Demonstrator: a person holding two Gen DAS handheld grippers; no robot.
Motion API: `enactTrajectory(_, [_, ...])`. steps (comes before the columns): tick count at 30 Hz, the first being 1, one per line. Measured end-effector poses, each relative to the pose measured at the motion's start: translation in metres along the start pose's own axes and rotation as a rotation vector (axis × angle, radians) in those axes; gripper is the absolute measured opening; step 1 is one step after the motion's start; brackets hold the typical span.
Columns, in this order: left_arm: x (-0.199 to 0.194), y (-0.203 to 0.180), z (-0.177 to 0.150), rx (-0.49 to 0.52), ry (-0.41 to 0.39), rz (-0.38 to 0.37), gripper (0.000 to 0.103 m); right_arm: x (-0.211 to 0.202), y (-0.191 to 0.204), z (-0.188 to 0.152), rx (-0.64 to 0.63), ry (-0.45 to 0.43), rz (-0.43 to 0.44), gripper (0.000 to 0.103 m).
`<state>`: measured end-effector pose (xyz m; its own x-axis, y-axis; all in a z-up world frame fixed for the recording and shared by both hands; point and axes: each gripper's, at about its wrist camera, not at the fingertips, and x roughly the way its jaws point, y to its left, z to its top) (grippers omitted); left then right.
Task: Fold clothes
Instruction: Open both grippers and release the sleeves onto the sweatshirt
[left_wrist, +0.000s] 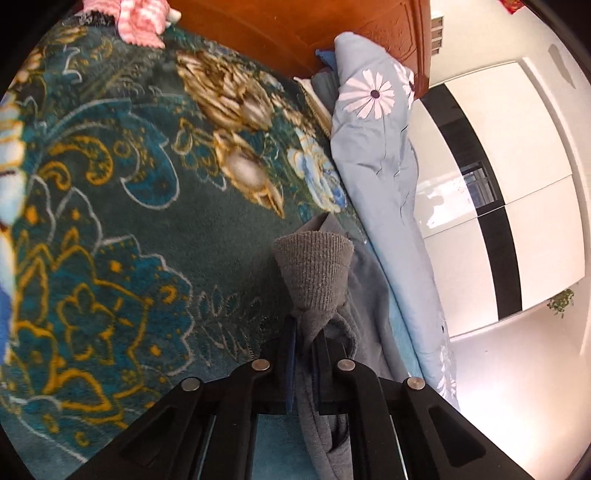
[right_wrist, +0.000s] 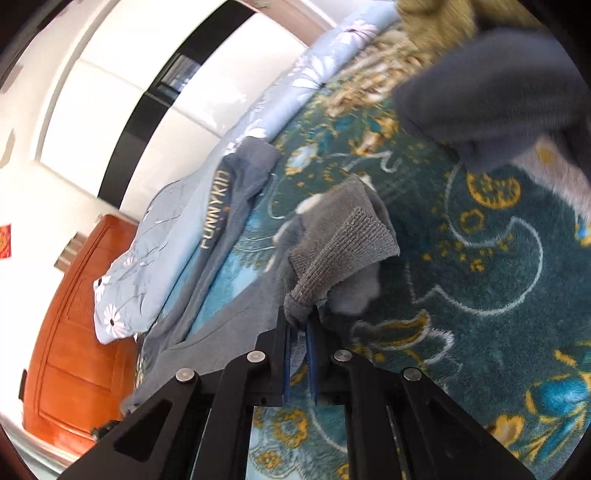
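Observation:
A grey sweatshirt (right_wrist: 229, 299) with "FUNNYKID" lettering lies on a teal floral blanket (left_wrist: 122, 206). My left gripper (left_wrist: 304, 332) is shut on one of its sleeves, just behind the ribbed grey cuff (left_wrist: 317, 269), which sticks up past the fingertips. My right gripper (right_wrist: 301, 325) is shut on the other sleeve behind its ribbed cuff (right_wrist: 347, 251), held above the blanket (right_wrist: 480, 266). The garment's body (left_wrist: 362, 325) trails down beside the left fingers. In both views the fabric hides the fingertips.
A light blue daisy-print quilt (left_wrist: 373, 147) is bunched along the bed's edge beside the sweatshirt. An orange wooden headboard (left_wrist: 303, 33) stands behind. Pink striped cloth (left_wrist: 140, 22) lies far off. A dark grey garment (right_wrist: 491, 92) and an olive one (right_wrist: 436, 22) sit on the blanket.

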<state>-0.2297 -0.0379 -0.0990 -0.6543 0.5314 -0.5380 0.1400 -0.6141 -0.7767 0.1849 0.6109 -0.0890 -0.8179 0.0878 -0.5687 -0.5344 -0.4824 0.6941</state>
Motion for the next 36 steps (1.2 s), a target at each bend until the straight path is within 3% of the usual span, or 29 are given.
enactTrajectory(4, [-0.038, 0.001, -0.003, 0.037, -0.032, -0.005, 0.007, -0.016, 0.010, -0.006, -0.048, 0.012, 0.027, 0.007])
enactTrajectory(9, [-0.069, 0.038, -0.021, 0.060, -0.025, 0.026, 0.007, -0.024, -0.017, -0.024, -0.041, 0.059, -0.034, 0.007])
enactTrajectory(14, [-0.054, 0.075, -0.033, -0.010, 0.027, 0.067, 0.007, -0.016, -0.044, -0.036, 0.020, 0.108, -0.068, 0.007])
enactTrajectory(20, [-0.053, 0.081, -0.035, 0.066, 0.083, 0.014, 0.010, -0.017, -0.037, -0.036, -0.032, 0.127, -0.092, 0.011])
enactTrajectory(22, [-0.058, 0.080, -0.036, 0.107, 0.090, 0.010, 0.017, -0.029, -0.028, -0.034, -0.088, 0.105, -0.136, 0.024])
enactTrajectory(27, [-0.088, 0.050, -0.029, 0.253, -0.002, 0.076, 0.041, -0.052, 0.008, -0.025, -0.227, 0.021, -0.236, 0.026])
enactTrajectory(29, [-0.074, 0.023, -0.018, 0.336, 0.009, 0.101, 0.048, -0.054, 0.027, -0.017, -0.279, -0.007, -0.235, 0.028])
enactTrajectory(31, [-0.045, -0.004, -0.004, 0.410, 0.048, 0.110, 0.057, -0.032, 0.054, 0.001, -0.314, 0.012, -0.151, 0.034])
enactTrajectory(34, [0.015, -0.036, 0.017, 0.450, 0.134, 0.167, 0.058, 0.026, 0.088, 0.033, -0.319, 0.074, -0.016, 0.037])
enactTrajectory(36, [0.055, -0.048, 0.027, 0.458, 0.191, 0.214, 0.058, 0.076, 0.107, 0.055, -0.304, 0.119, 0.004, 0.037])
